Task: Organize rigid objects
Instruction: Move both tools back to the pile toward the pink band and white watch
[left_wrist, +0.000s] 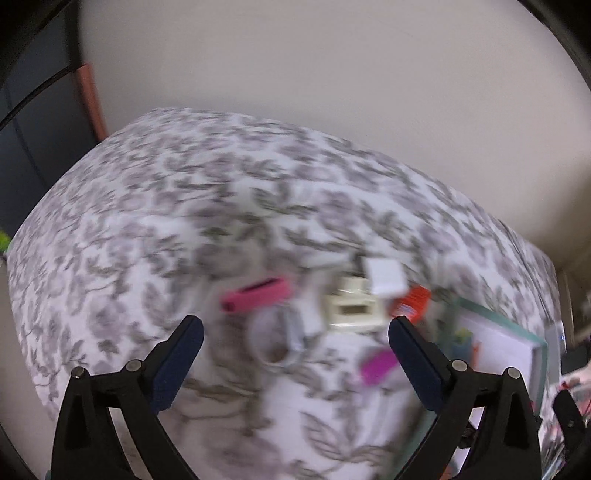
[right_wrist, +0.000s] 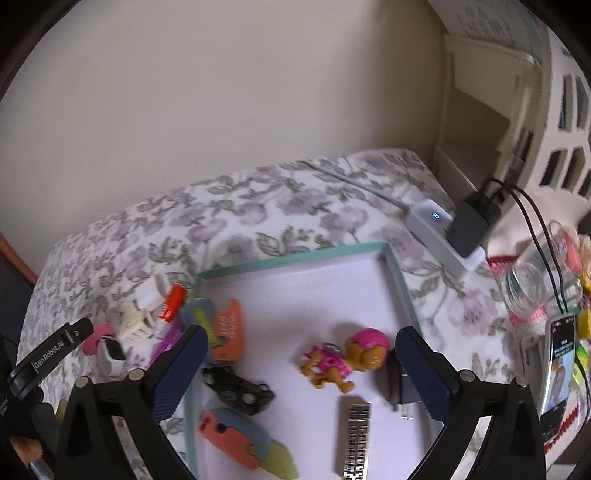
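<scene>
- Right wrist view: the right gripper (right_wrist: 301, 363) has its jaws spread wide and released, nothing between the pads; it hangs over a shallow tray (right_wrist: 402, 291) with a teal rim and a pale lilac floor.
- Directly between the jaws lies a small toy dog figure (right_wrist: 341, 360), tan-bodied with a bright pink helmet and pink vest, on its side on the tray floor.
- Near it in the tray: a black toy car (right_wrist: 238, 389) lying on its roof with its wheels up, a silver metal watch band (right_wrist: 355, 439) lying lengthwise, a dark clip-like piece (right_wrist: 397, 384) by the right finger, an orange comb-like piece (right_wrist: 231, 330) at the left rim, and a grey, coral and yellow-green toy (right_wrist: 245, 441) at the near left.
- Left of the tray, on the floral tablecloth (right_wrist: 280, 206) of the worktop, sit a cream hair claw (right_wrist: 135, 321), an orange-capped glue stick (right_wrist: 171, 302), a white block (right_wrist: 151, 291) and a pink-strapped watch (right_wrist: 107, 349).
- The left gripper (right_wrist: 51, 356), black with white lettering, reaches in at the far left.
- Right of the tray: a white power strip (right_wrist: 437, 236) with a black adapter, a glass jar (right_wrist: 526, 284) and a phone (right_wrist: 559, 367).
- Left wrist view, heavily blurred: the left gripper (left_wrist: 295, 334) also has its jaws released and empty, above a pink bar-shaped object (left_wrist: 256, 295), the cream claw (left_wrist: 351, 306) and a purple piece (left_wrist: 378, 367) on the cloth.
</scene>
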